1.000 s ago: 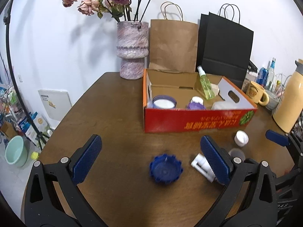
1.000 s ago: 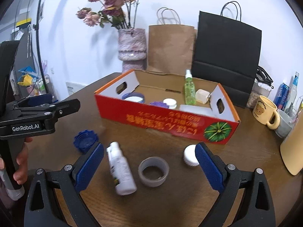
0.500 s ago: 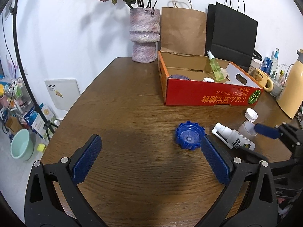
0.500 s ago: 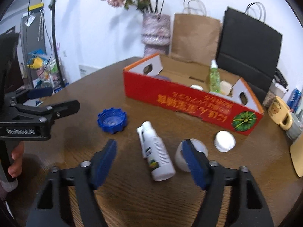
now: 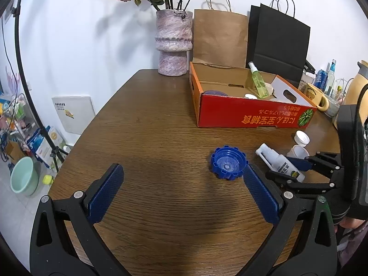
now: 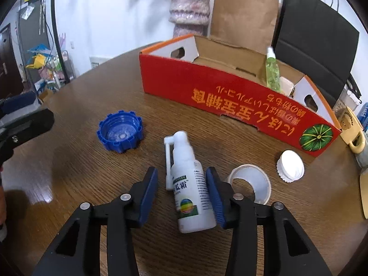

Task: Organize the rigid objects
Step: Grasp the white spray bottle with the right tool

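- The white plastic spray bottle with a printed label (image 6: 187, 184) lies on its side on the brown wooden table (image 6: 76, 168), nozzle toward 12 o'clock, in front of the red cardboard box (image 6: 230, 101).
- The right gripper (image 6: 182, 192) now brackets the bottle's body. One second ago its fingers were wide and set well back; they have since narrowed and advanced. The right pad (image 6: 215, 197) sits at or against the bottle wall; the left pad (image 6: 148, 195) stands just clear. The jaws are partly drawn in, not yet pinching.
- Judgement: the grasp is about to complete, and the bottle is the next item bound for the box.
- At 2 o'clock of the bottle lies a pale roll of tape (image 6: 251, 184); beyond it, a white ribbed cap (image 6: 290, 165).
- At 10 o'clock lies a blue notched plastic lid (image 6: 120, 134), open side up.
- The left gripper (image 5: 184, 192) is spread wide and holds nothing. It has drawn back from the box; the blue lid now lies just ahead of its right finger.
- The box already holds a green spray bottle (image 6: 272, 71).
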Motion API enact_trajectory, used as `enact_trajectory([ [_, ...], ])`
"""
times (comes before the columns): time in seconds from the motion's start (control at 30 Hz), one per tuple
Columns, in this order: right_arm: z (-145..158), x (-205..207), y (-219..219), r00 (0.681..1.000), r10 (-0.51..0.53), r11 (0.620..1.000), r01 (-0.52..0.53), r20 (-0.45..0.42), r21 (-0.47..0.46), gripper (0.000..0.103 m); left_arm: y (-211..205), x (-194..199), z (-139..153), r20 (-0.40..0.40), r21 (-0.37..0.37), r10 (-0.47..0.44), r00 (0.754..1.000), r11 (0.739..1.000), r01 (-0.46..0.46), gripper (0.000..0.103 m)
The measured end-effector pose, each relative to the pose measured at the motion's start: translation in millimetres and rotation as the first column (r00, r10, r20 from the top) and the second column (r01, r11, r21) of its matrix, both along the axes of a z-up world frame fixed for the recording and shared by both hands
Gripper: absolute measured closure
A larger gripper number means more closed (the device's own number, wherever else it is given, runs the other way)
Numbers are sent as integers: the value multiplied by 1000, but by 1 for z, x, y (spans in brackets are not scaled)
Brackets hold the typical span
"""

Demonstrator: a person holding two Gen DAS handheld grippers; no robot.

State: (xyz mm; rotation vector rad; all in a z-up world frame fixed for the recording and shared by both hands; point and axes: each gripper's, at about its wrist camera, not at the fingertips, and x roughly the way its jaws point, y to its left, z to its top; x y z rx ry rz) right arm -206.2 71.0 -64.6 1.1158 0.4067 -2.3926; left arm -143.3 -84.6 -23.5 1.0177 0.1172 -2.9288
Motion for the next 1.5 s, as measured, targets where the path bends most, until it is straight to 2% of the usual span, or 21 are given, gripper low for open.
enact_trajectory([
  [0.03,0,-1,1,1000,4,1000,-4,5,-9,65,0,0,0,2,0,1,1000,1000,-1,0],
  [0.2,2,2,1,1000,-4,1000,3,-21,-11,66,0,-2,-4,12,-2,5,1000,1000,-5,0],
  [0.43,22,8,14,997,-23,996,16,-80,-85,66,3,-7,-10,34,-5,6,999,1000,-6,0],
  [0.6,33,9,22,994,-37,993,25,-101,-116,66,13,-13,-15,51,-32,2,999,1000,0,0],
  [0.83,47,8,40,988,-70,988,49,-138,-147,66,26,-27,-23,87,-33,0,996,999,3,0],
  [1.2,49,-4,77,980,-144,978,119,-140,-172,66,52,-54,-38,151,-43,-7,989,999,14,0],
  [1.33,51,-6,87,976,-164,974,138,-144,-177,66,60,-62,-41,165,-47,-1,986,999,9,1],
  [1.5,52,-9,96,973,-182,971,154,-145,-183,66,63,-68,-43,176,-34,18,984,999,-12,11],
])
